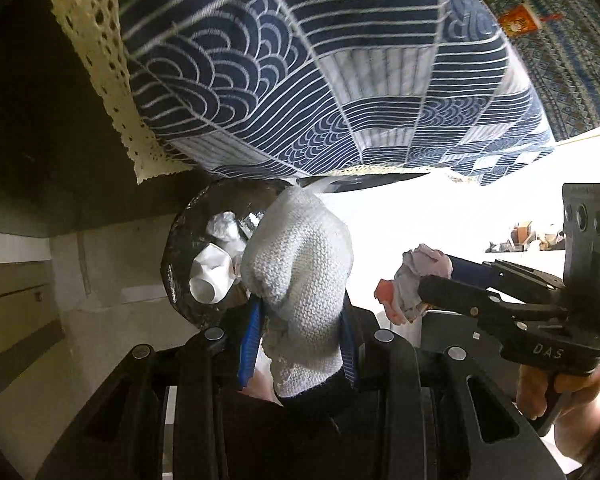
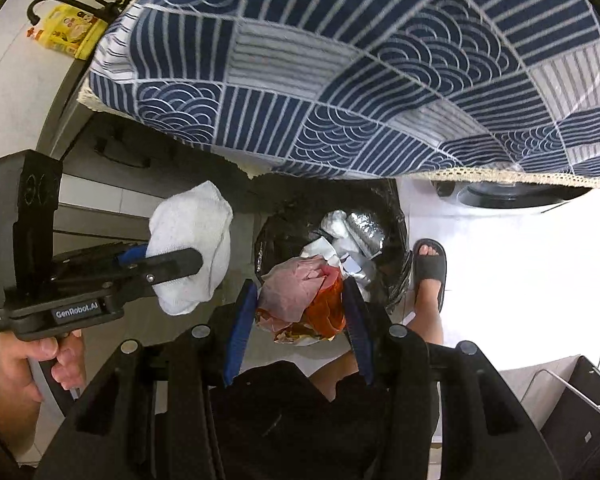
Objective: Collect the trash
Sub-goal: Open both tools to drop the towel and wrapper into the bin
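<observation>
Best loosed only once squarely over the black-lined round trash bin point(image 2: 332, 248) (rim partly hidden, seemingly just below): left gripper point(image 1: 300, 344) clenched on white knitted sock point(image 1: 300, 264), right gripper point(image 2: 300, 312) clenched on crumpled pink-and-orange wrapper wad point(image 2: 304, 300).

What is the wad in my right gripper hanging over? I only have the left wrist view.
Observer: In the right wrist view, the wad, clamped in the right gripper, sits in front of the bin opening.
Operator: Anything beside the bin to avoid?
Observer: A foot in a dark sandal stands just right of it in that view.
Operator: What's on top inside?
Observer: Crumpled silver foil.
</observation>
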Motion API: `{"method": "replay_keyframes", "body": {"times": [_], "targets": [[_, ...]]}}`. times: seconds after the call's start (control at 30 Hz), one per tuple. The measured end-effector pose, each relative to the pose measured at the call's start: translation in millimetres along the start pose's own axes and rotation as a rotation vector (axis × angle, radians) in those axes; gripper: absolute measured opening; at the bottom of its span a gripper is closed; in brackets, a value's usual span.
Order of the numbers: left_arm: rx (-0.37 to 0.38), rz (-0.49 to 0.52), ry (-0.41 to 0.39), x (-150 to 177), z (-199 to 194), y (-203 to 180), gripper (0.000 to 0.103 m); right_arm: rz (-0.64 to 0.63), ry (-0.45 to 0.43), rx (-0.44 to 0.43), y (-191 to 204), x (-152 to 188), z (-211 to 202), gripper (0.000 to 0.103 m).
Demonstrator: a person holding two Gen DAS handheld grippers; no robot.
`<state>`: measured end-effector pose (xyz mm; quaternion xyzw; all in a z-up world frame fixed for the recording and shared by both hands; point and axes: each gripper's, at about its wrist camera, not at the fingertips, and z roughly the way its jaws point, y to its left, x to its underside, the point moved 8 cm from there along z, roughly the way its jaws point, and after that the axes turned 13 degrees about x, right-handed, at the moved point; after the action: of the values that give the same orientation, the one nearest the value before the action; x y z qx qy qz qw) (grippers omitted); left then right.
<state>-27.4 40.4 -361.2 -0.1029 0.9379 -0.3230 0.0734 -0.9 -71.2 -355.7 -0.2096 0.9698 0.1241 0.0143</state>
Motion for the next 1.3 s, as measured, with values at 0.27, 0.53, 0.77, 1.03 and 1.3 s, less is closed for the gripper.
{"method": "replay_keyframes", "body": {"times": [0.27,0.53,0.77,1.03,1.3], "targets": [[-0.018,-0.030,0.024,-6,17,12,0.032,0.027,0.039,-0.004,-14,-2,23,0.046],[-0.025,-0.039,0.037,-11,27,16,0.032,0.034,0.051,-0.020,-17,-4,30,0.046],[-0.067,-0.037,0.008,-20,22,19,0.047,0.068,0.063,-0.079,-16,-4,32,0.069],[-0.088,-0.048,0.005,-26,15,25,0.050,0.092,0.039,-0.065,-19,-7,26,0.069],[-0.088,-0.028,-0.025,-31,-6,12,0.050,0.110,-0.004,-0.025,-19,-14,6,0.069]]}}
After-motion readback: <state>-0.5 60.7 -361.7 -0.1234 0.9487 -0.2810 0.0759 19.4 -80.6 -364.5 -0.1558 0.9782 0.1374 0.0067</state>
